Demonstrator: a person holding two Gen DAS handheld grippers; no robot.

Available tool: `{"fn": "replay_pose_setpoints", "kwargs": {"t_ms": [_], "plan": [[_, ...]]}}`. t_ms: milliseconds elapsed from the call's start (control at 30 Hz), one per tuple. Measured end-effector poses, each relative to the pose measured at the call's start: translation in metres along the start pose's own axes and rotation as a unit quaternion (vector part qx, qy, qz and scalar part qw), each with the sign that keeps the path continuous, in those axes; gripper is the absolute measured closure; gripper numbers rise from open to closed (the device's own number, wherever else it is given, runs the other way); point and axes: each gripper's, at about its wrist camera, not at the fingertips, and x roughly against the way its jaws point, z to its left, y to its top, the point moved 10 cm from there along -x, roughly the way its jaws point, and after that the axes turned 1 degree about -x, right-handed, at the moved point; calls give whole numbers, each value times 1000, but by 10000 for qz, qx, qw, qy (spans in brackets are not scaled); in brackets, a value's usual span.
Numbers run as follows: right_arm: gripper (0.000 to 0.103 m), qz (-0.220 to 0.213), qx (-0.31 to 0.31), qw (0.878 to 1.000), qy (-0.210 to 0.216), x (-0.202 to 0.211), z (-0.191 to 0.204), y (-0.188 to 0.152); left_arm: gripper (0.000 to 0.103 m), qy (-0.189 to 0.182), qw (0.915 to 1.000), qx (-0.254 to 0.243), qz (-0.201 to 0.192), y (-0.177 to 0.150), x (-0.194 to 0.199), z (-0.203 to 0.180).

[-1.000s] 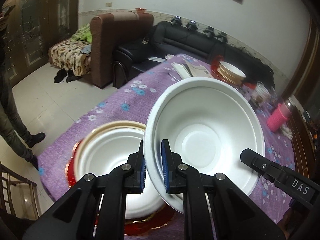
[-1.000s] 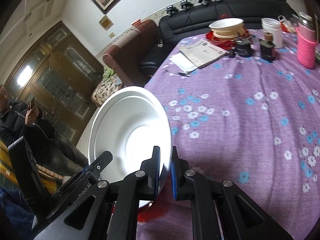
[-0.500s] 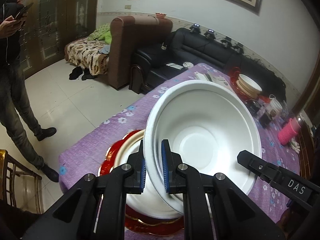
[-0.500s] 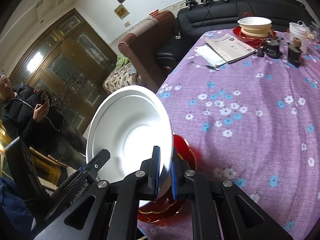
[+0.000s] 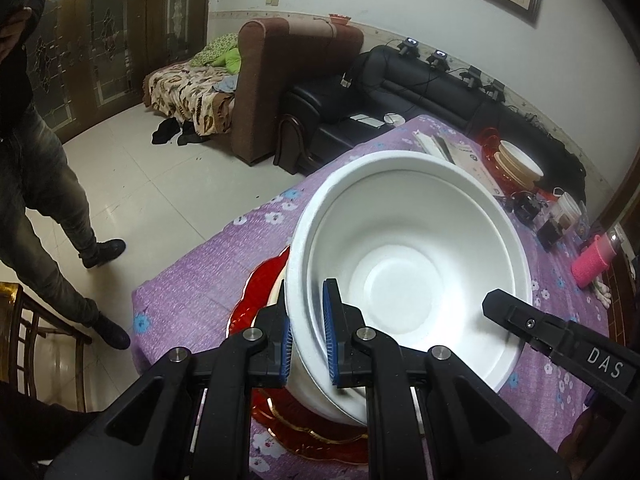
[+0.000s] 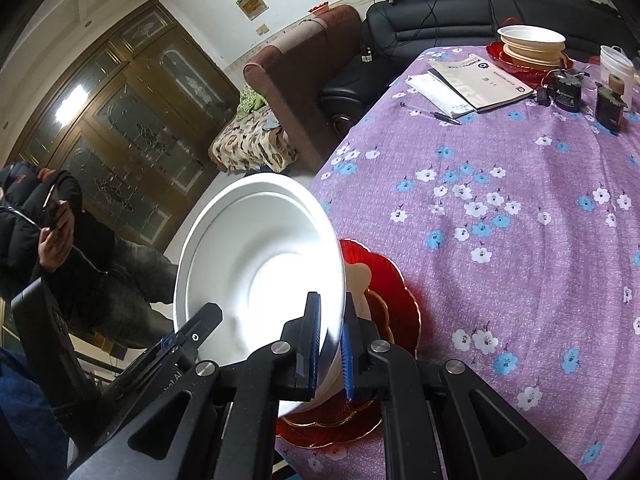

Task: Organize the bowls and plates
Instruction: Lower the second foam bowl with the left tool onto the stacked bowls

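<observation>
Blue-padded black jaws of the left gripper (image 5: 307, 334) are clamped on the near rim of a large white foam bowl (image 5: 404, 276); the right gripper (image 6: 330, 346) pinches the opposite rim. The tilted bowl hangs over a scalloped red plate with gold edging (image 6: 394, 300) at the corner of the table covered in a purple flowered cloth (image 6: 520, 208). A second stack of plates and bowls (image 6: 532, 46) sits at the far end.
</observation>
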Motion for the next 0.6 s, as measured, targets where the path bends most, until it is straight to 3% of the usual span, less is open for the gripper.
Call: {"fn": "replay_pose_setpoints", "kwargs": {"t_ms": [600], "plan": [[95,185,163,9994,-262,-7,4,-16,91,-115,9996,37,240,-13,-8,7]]}}
